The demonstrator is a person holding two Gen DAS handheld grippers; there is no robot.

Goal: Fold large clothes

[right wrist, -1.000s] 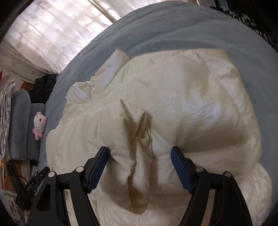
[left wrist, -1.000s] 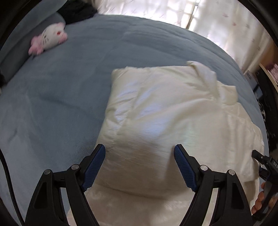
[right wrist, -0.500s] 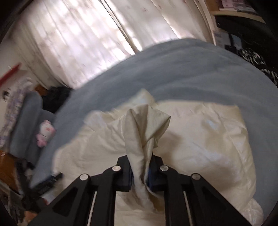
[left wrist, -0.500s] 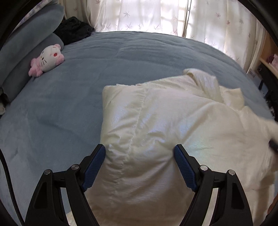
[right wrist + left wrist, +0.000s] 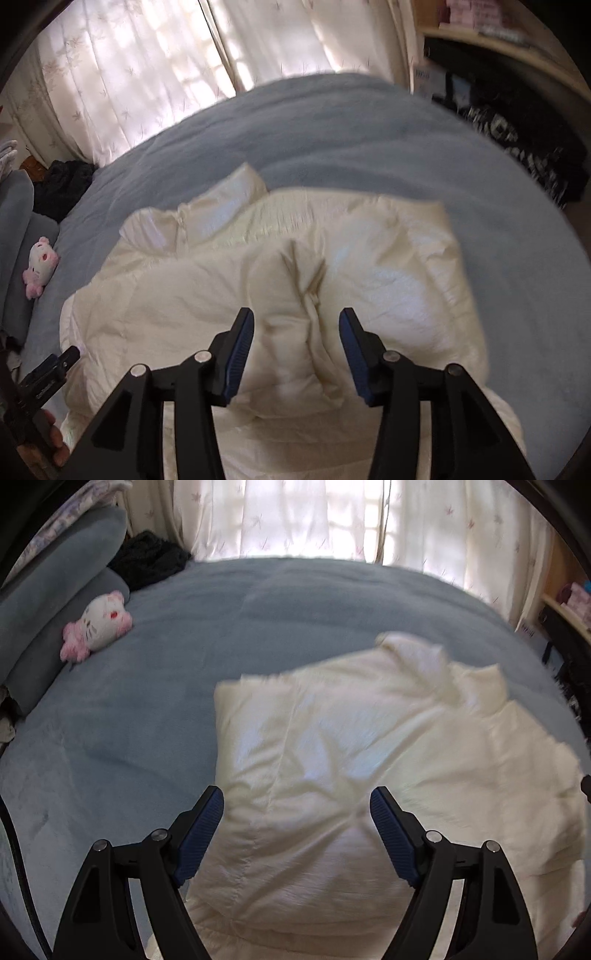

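A cream padded jacket (image 5: pixel 369 738) lies partly folded on the blue-grey bed cover (image 5: pixel 147 720), its collar toward the window. My left gripper (image 5: pixel 295 797) hovers open over the jacket's near left part with nothing between its fingers. In the right wrist view the jacket (image 5: pixel 388 266) shows a bunched ridge of fabric in its middle. My right gripper (image 5: pixel 296 317) hangs just above that ridge. Its jaws are opening, and the fold sits below and between them without either pad pressing on it.
A pink and white plush toy (image 5: pixel 98 626) lies by grey pillows (image 5: pixel 55 590) at the left. Dark clothing (image 5: pixel 147 559) is heaped at the far corner under white curtains (image 5: pixel 332 517). Shelves (image 5: pixel 517 37) and a dark printed cloth (image 5: pixel 517 147) stand at the right of the bed.
The right gripper pinched the raised fold and lifted it, then parted its jaws; the fold has sunk back onto the jacket. The left gripper rose and tipped up, still open.
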